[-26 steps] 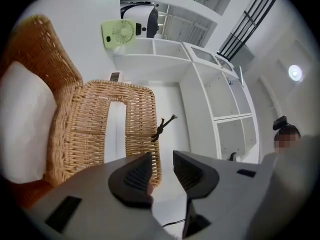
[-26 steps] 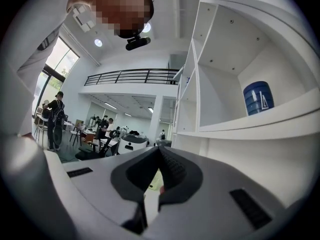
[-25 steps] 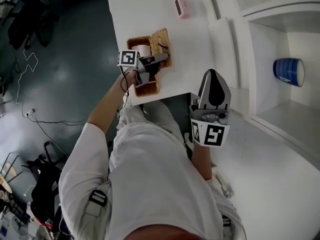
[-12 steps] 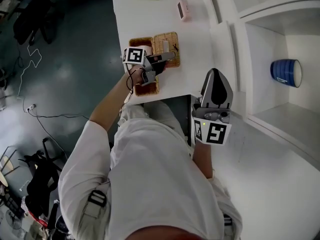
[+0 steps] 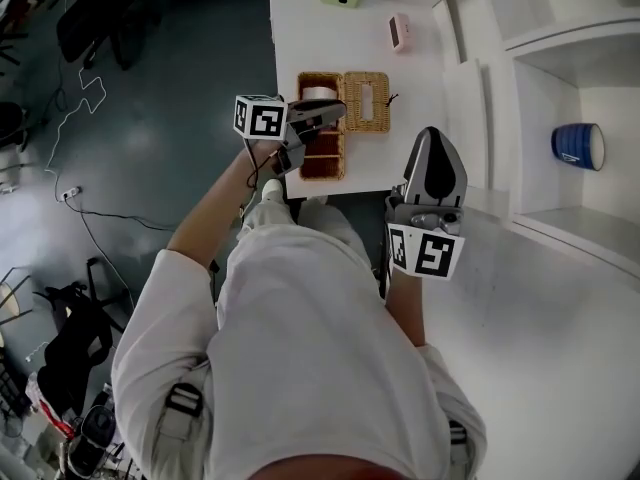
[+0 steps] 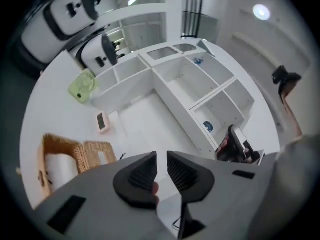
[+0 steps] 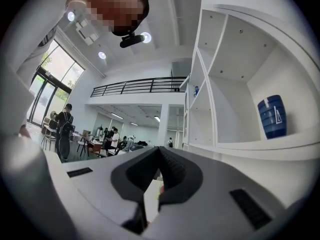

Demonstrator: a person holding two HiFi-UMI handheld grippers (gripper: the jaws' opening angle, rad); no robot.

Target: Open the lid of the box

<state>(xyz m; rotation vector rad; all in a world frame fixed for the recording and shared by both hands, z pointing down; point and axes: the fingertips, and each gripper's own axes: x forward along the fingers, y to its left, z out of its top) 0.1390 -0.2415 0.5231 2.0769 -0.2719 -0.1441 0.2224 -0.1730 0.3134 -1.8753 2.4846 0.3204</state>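
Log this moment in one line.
lid: open, lying beside wicker box | left hand-held gripper: empty, jaws just been closing, small gap | right hand-held gripper: shut, empty

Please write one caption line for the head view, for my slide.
Wicker box open on the white table, lid beside it; left gripper above, empty, jaws just closing.
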